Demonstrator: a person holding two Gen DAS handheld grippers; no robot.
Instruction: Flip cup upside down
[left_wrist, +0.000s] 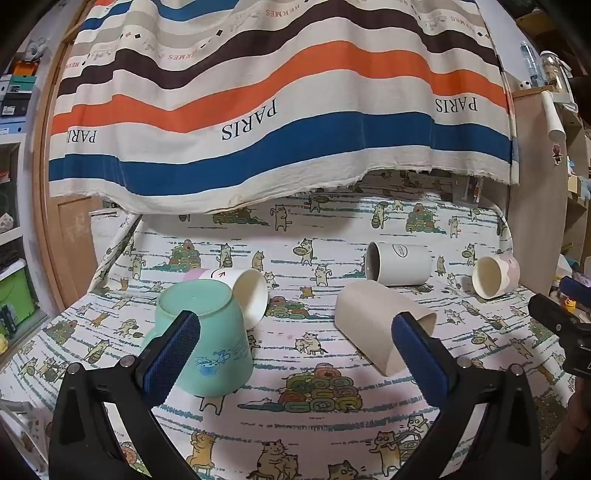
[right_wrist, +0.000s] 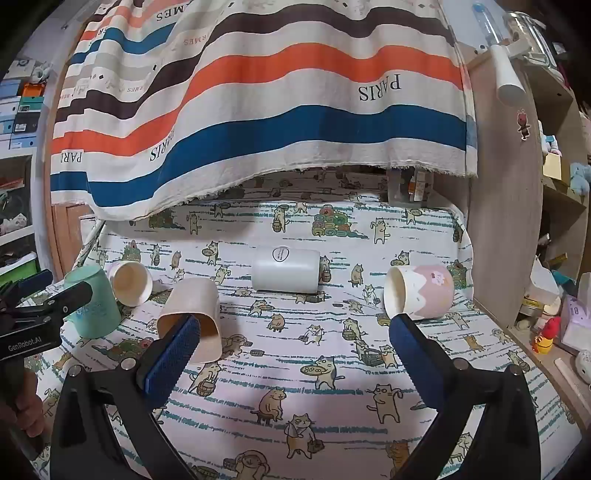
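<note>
I see five cups on a cat-print cloth (left_wrist: 295, 417). A mint green cup (left_wrist: 210, 332) stands upside down, base up, at the cloth's left side. A white paper cup (left_wrist: 243, 291) lies on its side touching it from behind. A beige cup (left_wrist: 376, 328), a white cylindrical cup (left_wrist: 400, 264) and a pink-and-white cup (left_wrist: 496, 276) lie on their sides toward the cloth's right.

Left gripper (left_wrist: 295, 332) and right gripper (right_wrist: 295, 332) hold jaws wide.
</note>
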